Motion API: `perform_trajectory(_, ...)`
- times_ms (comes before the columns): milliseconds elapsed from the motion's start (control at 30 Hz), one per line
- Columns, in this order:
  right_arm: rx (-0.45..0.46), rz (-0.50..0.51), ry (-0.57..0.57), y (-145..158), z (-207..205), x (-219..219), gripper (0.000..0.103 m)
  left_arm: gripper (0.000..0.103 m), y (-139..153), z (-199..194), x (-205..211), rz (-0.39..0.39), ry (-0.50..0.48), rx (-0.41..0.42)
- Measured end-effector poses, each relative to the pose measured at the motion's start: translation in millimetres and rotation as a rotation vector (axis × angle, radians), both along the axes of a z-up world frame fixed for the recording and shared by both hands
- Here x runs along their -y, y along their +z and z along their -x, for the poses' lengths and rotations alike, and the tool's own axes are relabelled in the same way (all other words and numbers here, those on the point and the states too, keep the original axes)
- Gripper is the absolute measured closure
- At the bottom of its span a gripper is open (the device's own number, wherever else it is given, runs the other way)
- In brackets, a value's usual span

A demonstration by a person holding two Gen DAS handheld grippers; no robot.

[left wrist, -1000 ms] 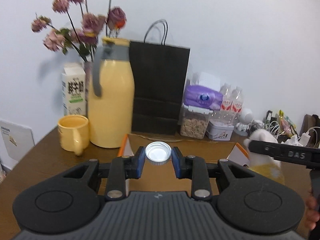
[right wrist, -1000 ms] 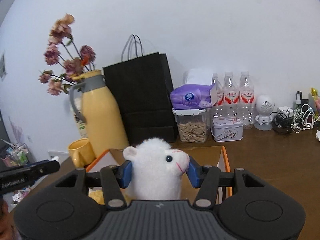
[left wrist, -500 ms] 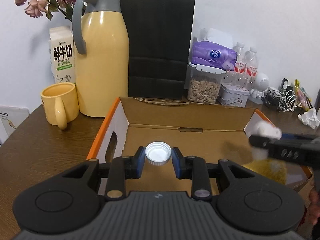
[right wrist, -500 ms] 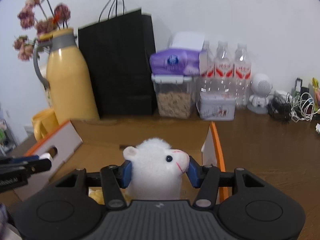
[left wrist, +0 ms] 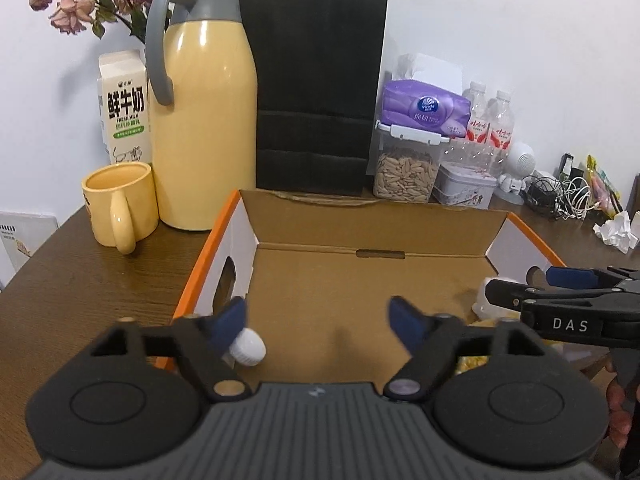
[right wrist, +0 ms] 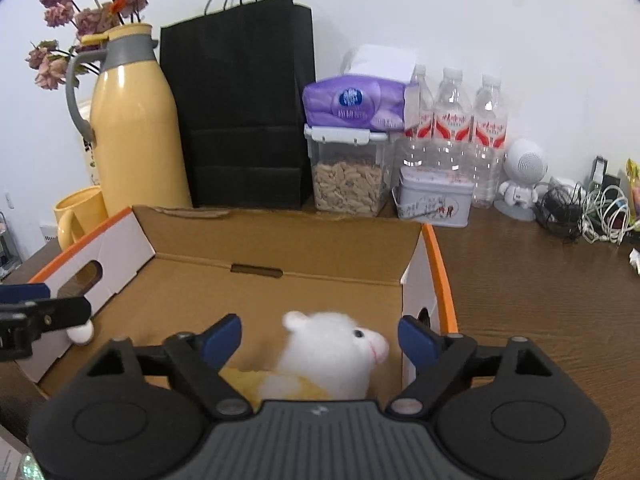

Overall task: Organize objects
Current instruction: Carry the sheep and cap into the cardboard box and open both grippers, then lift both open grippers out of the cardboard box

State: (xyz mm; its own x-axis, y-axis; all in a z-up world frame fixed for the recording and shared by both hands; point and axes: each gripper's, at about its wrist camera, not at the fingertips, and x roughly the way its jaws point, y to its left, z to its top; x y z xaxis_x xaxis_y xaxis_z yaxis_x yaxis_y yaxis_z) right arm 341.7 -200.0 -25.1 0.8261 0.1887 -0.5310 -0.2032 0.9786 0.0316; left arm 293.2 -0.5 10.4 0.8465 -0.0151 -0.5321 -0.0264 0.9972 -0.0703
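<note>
Release step: left gripper (left wrist: 318, 322) and right gripper (right wrist: 320, 338) jaws have just spread, dropping white plastic bottle cap (left wrist: 249, 347) and white plush sheep (right wrist: 334, 354) into open cardboard box (right wrist: 280, 240), lower frame. Next: withdraw clear of the walls.

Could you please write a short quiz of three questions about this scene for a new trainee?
1. True or false: the right gripper is clamped on the plush sheep.
2. Where does the white bottle cap lie? A) in the yellow mug B) in the cardboard box C) on the black bag
3. Fill in: the left gripper jaws stand ____.

Key: 1 false, its jaws have just been opening; 2 B; 3 open.
</note>
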Motion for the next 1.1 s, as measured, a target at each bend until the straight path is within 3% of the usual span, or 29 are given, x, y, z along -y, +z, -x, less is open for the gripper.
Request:
perform_trajectory(133,0.026,-0.009,0.003,8,7,2,0.005,0.000,5,5,2,0.002,0.005,0.024)
perform_trajectory(267,0.071,-0.017,0.007,22,18,5,0.000,0.000,16,14,1,0.000,0.019,0.064)
perform_trajectory(633,0.170,-0.002,0.022,51,78,12,0.000,0.000,47,51,-5,-0.013,0.029,0.166)
perform_trajectory(1100,0.036,0.085,0.075,16,161,32,0.000,0.000,45,126,-42,-0.058,0.084,0.132)
